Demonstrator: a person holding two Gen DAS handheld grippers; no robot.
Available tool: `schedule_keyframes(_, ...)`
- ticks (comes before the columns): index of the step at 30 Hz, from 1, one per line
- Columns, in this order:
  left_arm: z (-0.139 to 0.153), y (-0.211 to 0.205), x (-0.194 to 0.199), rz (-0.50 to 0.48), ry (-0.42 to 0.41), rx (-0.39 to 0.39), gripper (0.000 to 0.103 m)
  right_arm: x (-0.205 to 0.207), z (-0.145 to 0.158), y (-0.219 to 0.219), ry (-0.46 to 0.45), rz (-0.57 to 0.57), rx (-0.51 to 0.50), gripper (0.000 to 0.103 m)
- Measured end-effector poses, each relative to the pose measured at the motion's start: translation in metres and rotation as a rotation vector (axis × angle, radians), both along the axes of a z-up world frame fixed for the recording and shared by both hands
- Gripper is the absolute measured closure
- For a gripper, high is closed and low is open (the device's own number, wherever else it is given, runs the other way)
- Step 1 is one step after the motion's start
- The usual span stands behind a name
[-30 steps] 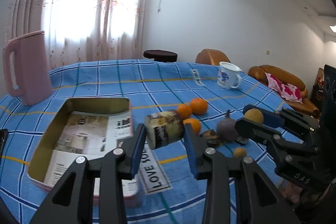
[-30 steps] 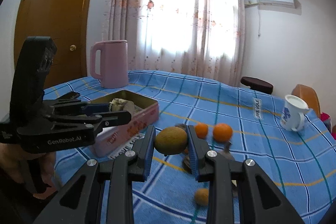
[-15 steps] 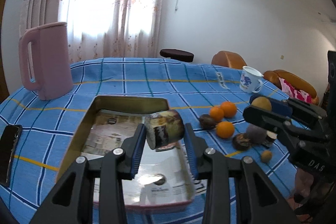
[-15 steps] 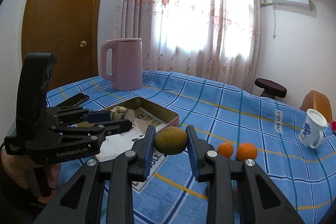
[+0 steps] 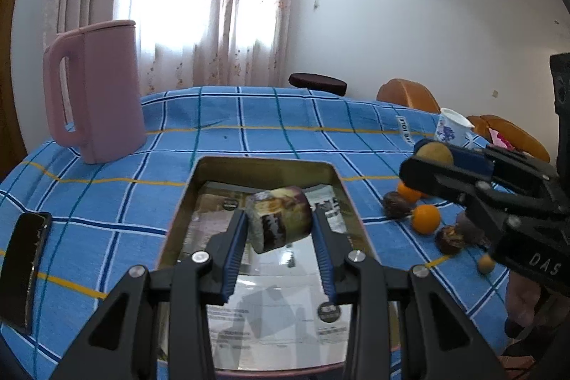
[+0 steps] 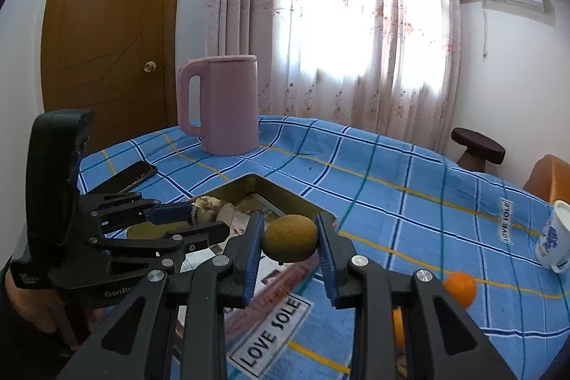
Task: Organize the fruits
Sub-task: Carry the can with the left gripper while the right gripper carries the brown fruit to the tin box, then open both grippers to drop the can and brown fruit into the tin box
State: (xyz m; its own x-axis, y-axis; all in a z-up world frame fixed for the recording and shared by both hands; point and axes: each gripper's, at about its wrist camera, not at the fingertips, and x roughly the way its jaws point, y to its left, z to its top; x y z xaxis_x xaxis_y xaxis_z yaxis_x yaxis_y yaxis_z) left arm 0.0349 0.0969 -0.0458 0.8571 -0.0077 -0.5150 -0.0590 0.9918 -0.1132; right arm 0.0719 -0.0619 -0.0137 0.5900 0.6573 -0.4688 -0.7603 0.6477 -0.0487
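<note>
With the left claw (image 5: pixel 279 230) clamped on the cut fruit chunk (image 5: pixel 279 223) above the tin tray (image 5: pixel 263 166), lower it before releasing, holding the right claw (image 6: pixel 290 239), clamped on the kiwi (image 6: pixel 290 238), clear.

Pink kettle (image 5: pixel 96 91), blue checked tablecloth (image 5: pixel 270 116), orange fruit (image 5: pixel 426 218), gold-lined tin (image 5: pixel 263 166)

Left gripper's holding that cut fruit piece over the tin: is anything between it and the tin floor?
Nothing visible. The left gripper holds the cut fruit piece above the open tin; beneath it lies only flat printed paper lining the bottom.
</note>
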Motion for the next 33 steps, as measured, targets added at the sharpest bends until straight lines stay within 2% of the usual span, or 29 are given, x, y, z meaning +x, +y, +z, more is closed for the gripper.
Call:
schedule_keyframes(14, -0.003, 0.029, 0.017, 0.047, 0.048, 0.026, 0.065, 0.023, -0.031, 0.043, 0.084, 0.014, -0.069, 0.072)
schedule_keyframes(25, -0.012, 0.033, 0.030, 0.047, 0.098, 0.033, 0.065, 0.028, -0.048, 0.058, 0.138, 0.027, -0.113, 0.072)
schedule_keyframes(29, -0.009, 0.030, 0.031, 0.054, 0.090, 0.052, 0.064, 0.028, -0.049, 0.058, 0.148, 0.028, -0.110, 0.071)
schedule_keyframes(30, -0.009, 0.030, 0.031, 0.055, 0.089, 0.055, 0.064, 0.029, -0.049, 0.058, 0.151, 0.025, -0.110, 0.070)
schedule_keyframes(32, -0.007, 0.028, 0.030, 0.065, 0.085, 0.068, 0.064, 0.032, -0.050, 0.056, 0.161, 0.002, -0.111, 0.062)
schedule_keyframes(33, -0.006, 0.029, 0.029, 0.076, 0.082, 0.073, 0.063, 0.034, -0.050, 0.056, 0.165, -0.005, -0.107, 0.054)
